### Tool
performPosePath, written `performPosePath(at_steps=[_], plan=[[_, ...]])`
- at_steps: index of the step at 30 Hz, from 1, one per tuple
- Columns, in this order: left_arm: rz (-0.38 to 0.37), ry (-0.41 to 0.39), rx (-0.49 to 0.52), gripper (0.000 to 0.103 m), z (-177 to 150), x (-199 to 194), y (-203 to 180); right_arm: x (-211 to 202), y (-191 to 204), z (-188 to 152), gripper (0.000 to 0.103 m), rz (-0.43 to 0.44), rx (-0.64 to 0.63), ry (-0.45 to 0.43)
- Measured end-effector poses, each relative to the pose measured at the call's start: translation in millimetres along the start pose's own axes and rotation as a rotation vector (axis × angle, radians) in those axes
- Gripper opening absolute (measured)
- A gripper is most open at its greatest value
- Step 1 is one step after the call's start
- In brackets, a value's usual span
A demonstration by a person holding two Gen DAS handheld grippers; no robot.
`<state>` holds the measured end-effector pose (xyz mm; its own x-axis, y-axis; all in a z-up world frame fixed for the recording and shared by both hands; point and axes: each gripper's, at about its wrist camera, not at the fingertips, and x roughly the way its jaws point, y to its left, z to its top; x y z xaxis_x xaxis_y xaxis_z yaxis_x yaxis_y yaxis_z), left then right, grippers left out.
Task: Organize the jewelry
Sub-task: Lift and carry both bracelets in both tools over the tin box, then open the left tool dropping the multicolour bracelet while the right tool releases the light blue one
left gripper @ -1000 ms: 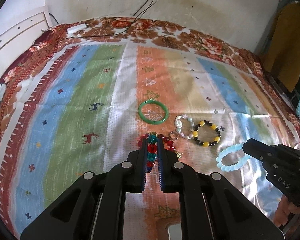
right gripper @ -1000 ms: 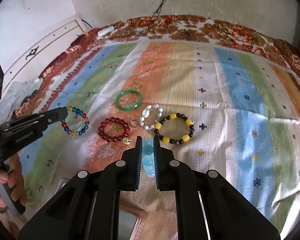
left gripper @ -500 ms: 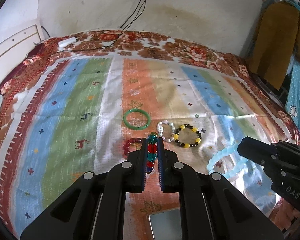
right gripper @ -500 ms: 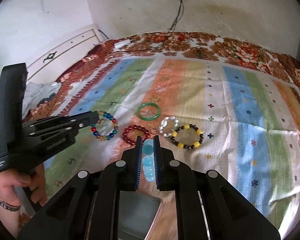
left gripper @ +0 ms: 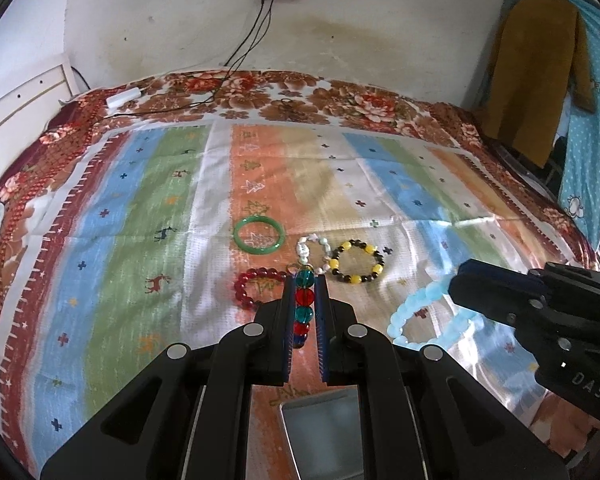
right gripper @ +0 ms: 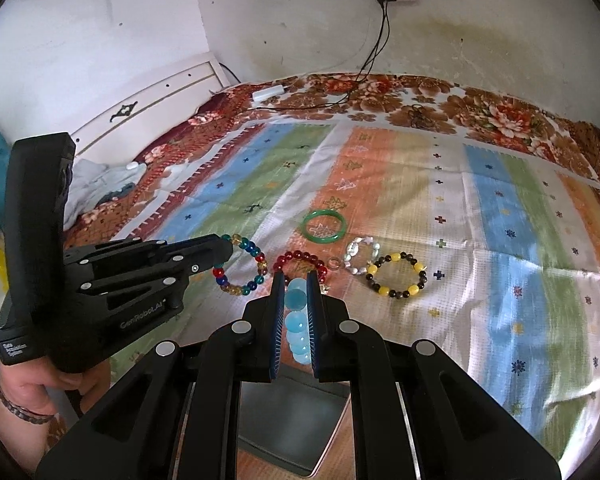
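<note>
L jaws clamp glassy multicolour bead bracelet [left gripper: 303,304], R jaws clamp frosted blue one [right gripper: 296,320]

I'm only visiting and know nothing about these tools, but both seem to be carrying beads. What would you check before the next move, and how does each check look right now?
1. Left gripper shut on the multicoloured bracelet: ok, beads sit between the jaws.
2. Right gripper shut on the pale blue bracelet: ok.
3. Both bracelets lifted off the striped cloth: ok, they dangle from the jaws.
4. Metal tray lies below the grippers: ok; whether it holds anything, cannot tell.
5. Green bangle, red bracelet, white bracelet and black-and-yellow bracelet put away: not ok, all lie on the cloth.
</note>
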<state>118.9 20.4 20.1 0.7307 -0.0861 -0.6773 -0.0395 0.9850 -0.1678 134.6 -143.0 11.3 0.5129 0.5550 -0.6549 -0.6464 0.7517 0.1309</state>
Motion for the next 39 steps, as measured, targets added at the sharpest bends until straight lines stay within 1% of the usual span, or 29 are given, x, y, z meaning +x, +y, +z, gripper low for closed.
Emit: performPosePath(at_steps=[7,15,25,31,32,33,34,35,36,37,39], plan=[[-0.033,-0.007,0.024,0.009,-13,-15,-10,-7,2,-9,0.012,0.011,0.012,0.003],[-0.049,0.015,0.032,0.009,-33,-22,-18,-16,6,-25,0.012,0.030,0.023,0.014],[-0.073,0.008,0.046,0.009,-54,-40,-29,-21,8,-47,0.012,0.044,0.034,0.042],[-0.073,0.036,0.043,0.009,-62,-37,-30,-18,8,-50,0.012,0.080,0.054,0.063],[-0.069,0.036,0.040,0.010,-63,-36,-29,-17,7,-50,0.012,0.086,0.063,0.062],[-0.059,0.036,0.036,0.017,-63,-35,-28,-17,5,-50,0.012,0.089,0.072,0.062],[-0.050,0.034,0.033,0.021,-62,-35,-27,-16,4,-50,0.013,0.090,0.079,0.062],[-0.046,0.029,0.030,0.026,-62,-36,-25,-17,1,-49,0.019,0.082,0.086,0.058],[-0.040,0.026,0.028,0.026,-61,-36,-23,-17,-1,-49,0.030,0.070,0.085,0.054],[-0.030,0.026,0.025,0.026,-61,-35,-20,-17,-2,-49,0.033,0.058,0.081,0.050],[-0.010,0.031,0.017,0.026,-60,-32,-15,-16,-4,-49,0.034,0.025,0.071,0.049]])
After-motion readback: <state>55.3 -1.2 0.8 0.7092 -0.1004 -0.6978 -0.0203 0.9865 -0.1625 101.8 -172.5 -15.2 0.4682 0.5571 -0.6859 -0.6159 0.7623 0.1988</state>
